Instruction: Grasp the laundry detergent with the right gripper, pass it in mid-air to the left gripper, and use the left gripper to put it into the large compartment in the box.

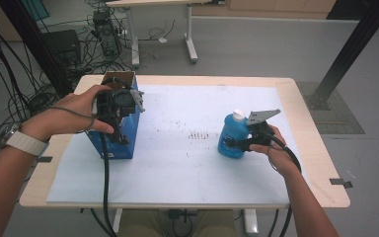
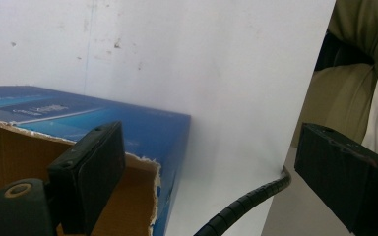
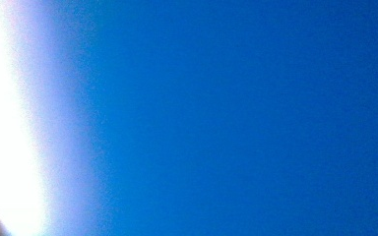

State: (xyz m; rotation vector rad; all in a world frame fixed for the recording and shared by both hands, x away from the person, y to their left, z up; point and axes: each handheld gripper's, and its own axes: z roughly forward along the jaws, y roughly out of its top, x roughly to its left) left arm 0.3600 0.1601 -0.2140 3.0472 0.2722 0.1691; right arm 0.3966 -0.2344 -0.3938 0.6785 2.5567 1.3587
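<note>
A blue cardboard box (image 1: 123, 143) stands open-topped at the table's left. My left gripper (image 1: 120, 132) hovers at its top near corner, held by a hand. In the left gripper view the gripper (image 2: 216, 172) is open. One pad hangs over the box's (image 2: 103, 118) brown inside and the other is out past the white sheet's edge. Neither pad touches the torn blue wall between them. At the right a blue bottle (image 1: 231, 134) with a white cap stands upright. My right gripper (image 1: 234, 143) is shut on its lower body. The bottle's blue surface (image 3: 226, 118) lies pressed close in the right gripper view.
A white sheet (image 1: 187, 168) covers most of the wooden table (image 1: 321, 163). The left gripper's black ribbed cable (image 2: 246, 201) hangs over the near edge by the person's lap (image 2: 344, 98). On the floor behind the table are cables and a desk's legs (image 1: 191, 44).
</note>
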